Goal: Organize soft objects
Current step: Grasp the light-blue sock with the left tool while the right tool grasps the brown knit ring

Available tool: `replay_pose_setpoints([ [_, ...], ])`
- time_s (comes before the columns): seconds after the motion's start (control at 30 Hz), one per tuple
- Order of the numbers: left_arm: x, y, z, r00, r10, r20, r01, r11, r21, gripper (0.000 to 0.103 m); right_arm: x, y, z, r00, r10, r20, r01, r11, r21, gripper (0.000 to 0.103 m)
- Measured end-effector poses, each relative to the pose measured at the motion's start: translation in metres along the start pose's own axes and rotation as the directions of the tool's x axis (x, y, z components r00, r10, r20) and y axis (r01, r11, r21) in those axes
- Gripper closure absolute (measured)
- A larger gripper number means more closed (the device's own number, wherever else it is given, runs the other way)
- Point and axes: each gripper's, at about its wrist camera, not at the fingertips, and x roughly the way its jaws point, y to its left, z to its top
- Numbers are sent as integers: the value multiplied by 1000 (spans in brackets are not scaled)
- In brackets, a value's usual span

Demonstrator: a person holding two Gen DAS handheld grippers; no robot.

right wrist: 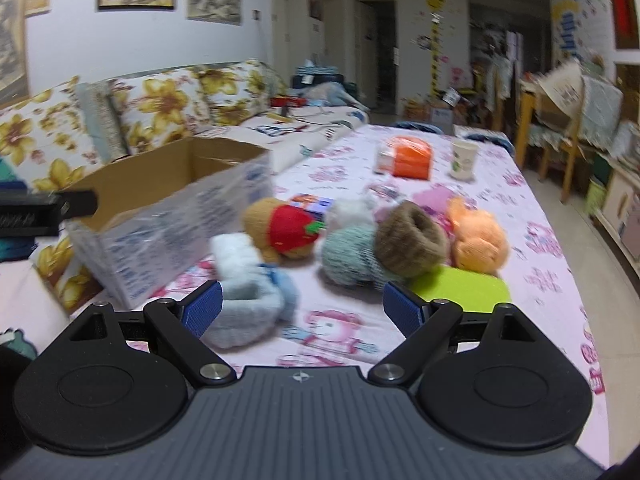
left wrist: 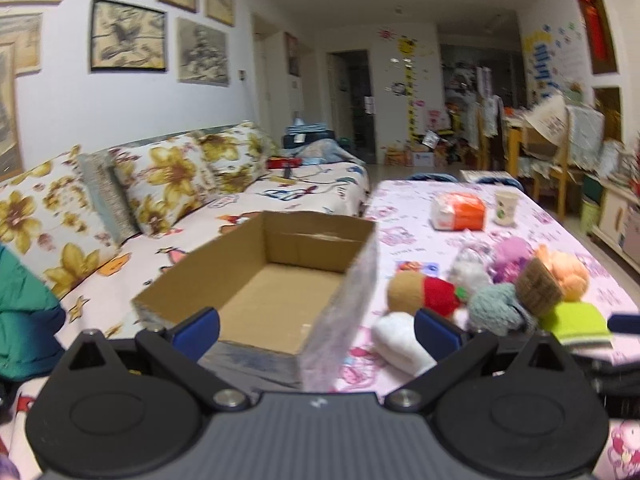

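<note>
Cardboard, brown inside and printed white outside: one open box, empty, stood on the pink patterned tablecloth at the sofa side, directly ahead of my left tongs, whose blue pads were spread wide and held nothing. Soft objects, one heap, lay just right of the box: an orange plush, a tan plush in red, a grey-green knit piece touching a brown knit cuff, a lime-green cloth, and nearest me a pale blue-white sock. My right tongs were likewise released, with the sock beside the left pad. I judged sorting not yet begun; the next move called for closing on the sock and carrying it over the box wall. Beyond, well apart: an orange tissue pack and a paper cup, neither in the way.
</note>
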Motion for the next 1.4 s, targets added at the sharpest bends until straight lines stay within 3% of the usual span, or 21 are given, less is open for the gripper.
replay_pose_setpoints([
  [0.23,15,-36,-10,996,-83,-34,86,994,71,0,9,-26,0,998,-55,-15,57,993,99,0],
  [0.47,43,-73,-32,981,-144,-128,158,982,107,0,22,-52,0,997,-79,-23,82,976,199,0],
  [0.77,87,-86,-52,956,-168,-240,188,980,64,1,56,-77,1,998,30,-52,-7,919,395,0],
  [1.0,109,-88,-55,938,-209,-276,220,975,10,1,80,-65,8,995,59,-77,-22,911,412,0],
  [1.27,128,-92,-54,912,-261,-316,259,965,-48,24,104,-56,19,990,82,-115,-26,906,421,0],
  [1.37,129,-93,-51,908,-287,-306,284,957,-56,38,102,-52,21,992,69,-102,-22,912,410,3],
  [1.4,129,-93,-50,905,-298,-303,293,954,-63,48,101,-52,21,993,64,-101,-17,911,411,7],
])
